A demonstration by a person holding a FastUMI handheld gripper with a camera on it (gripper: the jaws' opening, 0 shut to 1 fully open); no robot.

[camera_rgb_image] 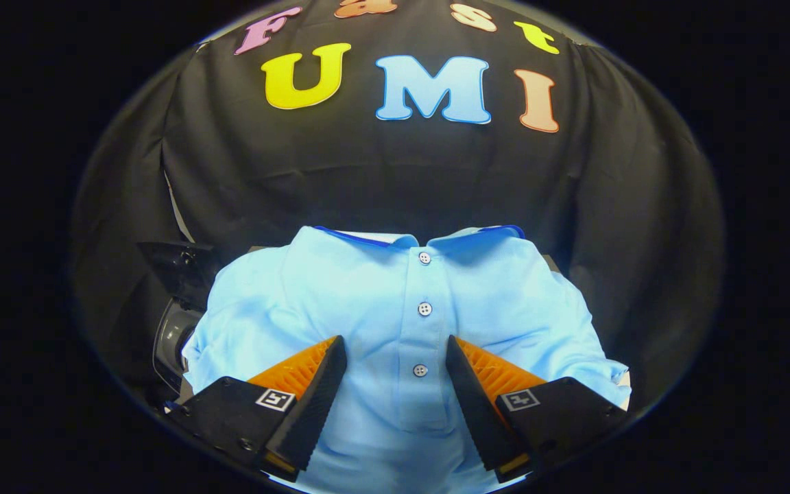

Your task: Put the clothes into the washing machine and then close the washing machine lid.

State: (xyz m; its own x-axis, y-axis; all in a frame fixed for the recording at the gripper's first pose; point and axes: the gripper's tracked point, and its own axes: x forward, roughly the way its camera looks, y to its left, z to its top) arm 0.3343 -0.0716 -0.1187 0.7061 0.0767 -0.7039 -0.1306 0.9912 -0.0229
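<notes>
A light blue polo shirt (381, 302) lies flat and face up, its collar toward the booth wall and its buttoned placket running down between my fingers. My gripper (395, 353) hovers over the shirt's chest, open, with the fingers spread either side of the placket and nothing pressed between them. To the left of the shirt, past its sleeve, I see the grey round drum opening of the washing machine (172, 336) with a dark lid part (175, 264) standing above it; most of the machine is hidden by the shirt.
The black cloth wall (395, 171) hangs close behind the shirt's collar. The surface under the shirt is covered by the fabric, with only a thin edge (551, 262) showing near the right shoulder.
</notes>
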